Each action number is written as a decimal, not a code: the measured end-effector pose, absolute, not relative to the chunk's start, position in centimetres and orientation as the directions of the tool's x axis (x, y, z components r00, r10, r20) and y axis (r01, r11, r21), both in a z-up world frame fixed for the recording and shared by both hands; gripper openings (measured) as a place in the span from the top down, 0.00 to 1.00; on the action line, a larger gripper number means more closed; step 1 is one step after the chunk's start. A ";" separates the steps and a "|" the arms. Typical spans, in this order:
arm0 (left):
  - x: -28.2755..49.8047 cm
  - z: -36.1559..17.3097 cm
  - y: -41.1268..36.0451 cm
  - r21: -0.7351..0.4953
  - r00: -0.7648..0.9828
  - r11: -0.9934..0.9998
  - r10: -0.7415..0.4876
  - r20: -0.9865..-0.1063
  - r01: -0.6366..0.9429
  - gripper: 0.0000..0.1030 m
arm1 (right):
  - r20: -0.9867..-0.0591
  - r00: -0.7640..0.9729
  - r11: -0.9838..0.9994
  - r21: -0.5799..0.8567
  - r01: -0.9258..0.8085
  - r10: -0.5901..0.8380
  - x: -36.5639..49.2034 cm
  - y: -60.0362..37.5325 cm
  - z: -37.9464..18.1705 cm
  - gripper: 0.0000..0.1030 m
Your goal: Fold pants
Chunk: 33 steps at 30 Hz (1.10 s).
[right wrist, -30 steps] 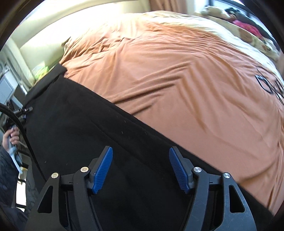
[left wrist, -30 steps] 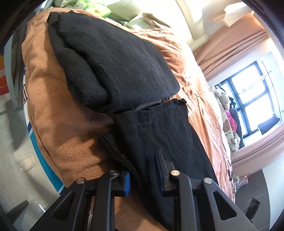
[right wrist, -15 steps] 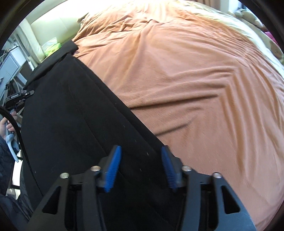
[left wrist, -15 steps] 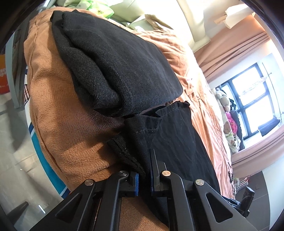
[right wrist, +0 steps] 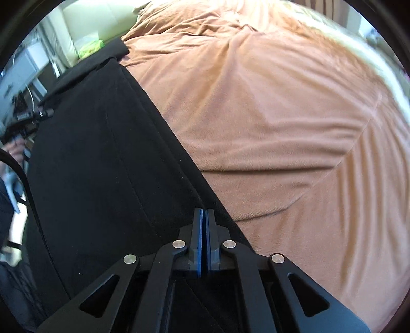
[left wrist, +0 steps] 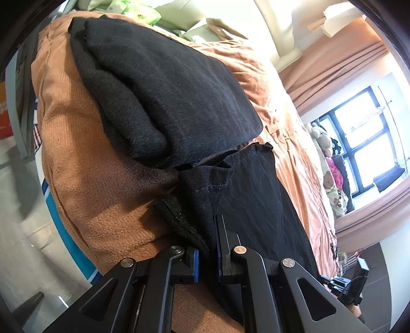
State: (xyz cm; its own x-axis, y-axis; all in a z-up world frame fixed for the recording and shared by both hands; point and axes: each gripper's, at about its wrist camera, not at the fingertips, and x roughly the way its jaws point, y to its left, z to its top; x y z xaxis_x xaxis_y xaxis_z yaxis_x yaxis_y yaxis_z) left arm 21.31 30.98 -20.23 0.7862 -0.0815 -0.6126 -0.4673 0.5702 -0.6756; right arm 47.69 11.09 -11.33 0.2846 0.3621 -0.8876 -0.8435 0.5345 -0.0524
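Note:
Black pants (left wrist: pixel 251 199) lie lengthwise along the near edge of a bed with an orange-brown cover (left wrist: pixel 84 179). My left gripper (left wrist: pixel 208 238) is shut on the bunched waistband corner, which bulges up out of the blue pads. In the right wrist view the pants (right wrist: pixel 102 166) run as a long dark band from top left to bottom centre. My right gripper (right wrist: pixel 204 212) points steeply down, its pads pressed together at the pants' long edge where cloth meets the bed cover (right wrist: pixel 282 128). Little cloth shows between the pads.
A folded dark grey garment (left wrist: pixel 166 89) lies on the bed just beyond the waistband, touching it. Pale green pillows (left wrist: pixel 143 12) sit behind it. Soft toys (left wrist: pixel 330 179) and a window (left wrist: pixel 364 138) are at the far end. A person's hand (right wrist: pixel 15 151) shows at the left.
The right gripper went from wide open above the pants to shut at their edge, sliding toward that edge and rolling. The left gripper closed on the waistband corner, then stayed put.

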 end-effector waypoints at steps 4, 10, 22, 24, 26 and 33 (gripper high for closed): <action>21.3 -20.0 30.7 -0.677 0.786 0.568 -0.082 -0.612 -0.468 0.91 | -0.873 0.345 0.557 -0.105 -0.824 0.346 47.1 11.4 -10.6 1.00; 21.6 -20.5 30.6 -0.685 0.788 0.560 -0.089 -0.609 -0.466 0.91 | -0.888 0.368 0.595 -0.142 -0.791 0.277 47.7 12.7 -13.1 1.00; 21.7 -20.7 31.4 -0.692 0.798 0.554 -0.081 -0.597 -0.462 0.91 | -0.848 0.314 0.591 0.000 -0.807 0.428 47.3 16.7 -10.3 1.00; 21.6 -20.7 31.5 -0.702 0.801 0.546 -0.088 -0.592 -0.458 0.91 | -0.851 0.293 0.567 0.007 -0.823 0.436 47.3 18.4 -10.7 0.99; 21.6 -20.7 31.6 -0.707 0.803 0.541 -0.093 -0.588 -0.455 0.91 | -0.853 0.274 0.546 0.015 -0.838 0.444 47.2 20.0 -11.2 0.88; 21.5 -20.7 31.5 -0.705 0.803 0.545 -0.093 -0.588 -0.453 0.91 | -0.837 0.249 0.488 0.024 -0.873 0.487 48.6 23.7 -12.8 0.60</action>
